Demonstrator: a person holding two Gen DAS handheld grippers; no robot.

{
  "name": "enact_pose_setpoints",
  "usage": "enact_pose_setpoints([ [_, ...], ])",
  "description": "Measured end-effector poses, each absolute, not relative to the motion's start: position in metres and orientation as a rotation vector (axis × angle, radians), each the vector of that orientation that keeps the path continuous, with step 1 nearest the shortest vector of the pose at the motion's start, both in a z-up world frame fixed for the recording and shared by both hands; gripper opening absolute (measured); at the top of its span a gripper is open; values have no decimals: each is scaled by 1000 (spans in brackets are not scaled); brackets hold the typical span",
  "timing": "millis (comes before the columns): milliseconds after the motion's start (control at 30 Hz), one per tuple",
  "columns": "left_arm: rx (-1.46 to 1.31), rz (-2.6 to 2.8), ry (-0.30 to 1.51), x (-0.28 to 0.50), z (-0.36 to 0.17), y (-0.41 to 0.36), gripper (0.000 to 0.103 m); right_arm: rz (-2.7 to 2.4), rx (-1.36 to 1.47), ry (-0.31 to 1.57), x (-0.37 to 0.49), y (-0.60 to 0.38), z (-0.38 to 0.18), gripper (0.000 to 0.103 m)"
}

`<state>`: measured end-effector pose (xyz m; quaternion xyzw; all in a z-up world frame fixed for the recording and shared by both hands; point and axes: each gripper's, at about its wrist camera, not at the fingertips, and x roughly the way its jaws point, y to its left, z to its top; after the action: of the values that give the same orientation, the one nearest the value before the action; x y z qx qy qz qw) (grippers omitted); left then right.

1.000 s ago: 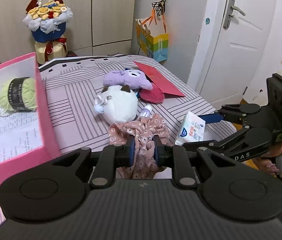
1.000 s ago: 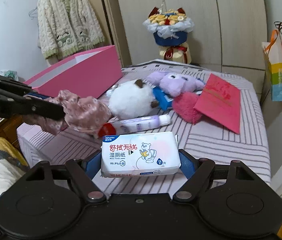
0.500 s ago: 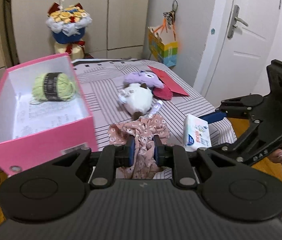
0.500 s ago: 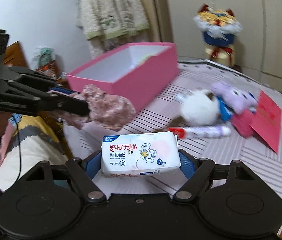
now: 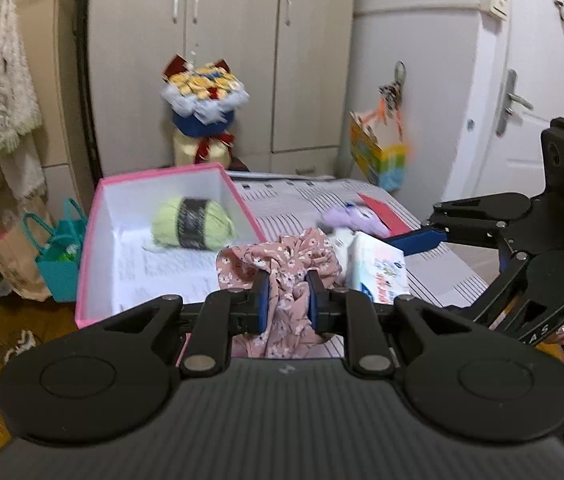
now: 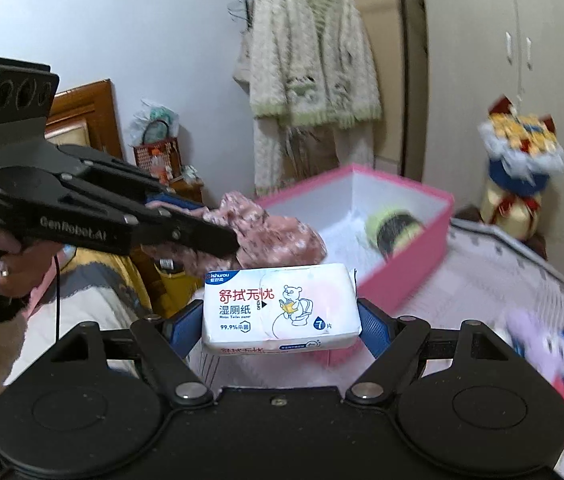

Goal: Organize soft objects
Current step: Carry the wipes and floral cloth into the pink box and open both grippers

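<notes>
In the left wrist view, the left gripper [image 5: 285, 296] sits at lower centre, its two blue-padded fingers [image 5: 261, 300] pinched tight on a crumpled pink floral cloth [image 5: 282, 268] that bunches up above them and hangs down between them. Just behind the cloth, left of centre, stands an open pink cardboard box with a white lining [image 5: 97, 216], and a ball of pale green yarn with a dark paper band [image 5: 191, 227] lies inside it near the far wall. At the right edge, the right gripper [image 5: 418, 240] reaches in from the side, clamping a white pack of wet wipes [image 5: 378, 268] that sits just right of the cloth. A lilac plush toy [image 5: 352, 218] lies on the striped bed cover [image 5: 454, 268] beyond.

In the right wrist view, the wipes pack fills the centre, squeezed between the blue fingers at its two short ends. The left gripper enters from the left, cloth in its grip, near the box's near corner. A flower bouquet [image 6: 522, 148] stands at upper right.
</notes>
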<state>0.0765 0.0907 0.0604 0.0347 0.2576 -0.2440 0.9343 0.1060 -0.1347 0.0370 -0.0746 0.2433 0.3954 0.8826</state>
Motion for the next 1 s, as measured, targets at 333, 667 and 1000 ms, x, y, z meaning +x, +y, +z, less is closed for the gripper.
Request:
enact_pose_setpoints([
  [333,42,-374,558,169,52,105,18,806,-317,523,189,-69,37,83],
  [667,-55,-297,741,270,-2,116,18,891,-584,702,272,-14,2,83],
  [1000,-157,-266,924,316,-32,127,17,923,-728,774,294,10,-25,83],
])
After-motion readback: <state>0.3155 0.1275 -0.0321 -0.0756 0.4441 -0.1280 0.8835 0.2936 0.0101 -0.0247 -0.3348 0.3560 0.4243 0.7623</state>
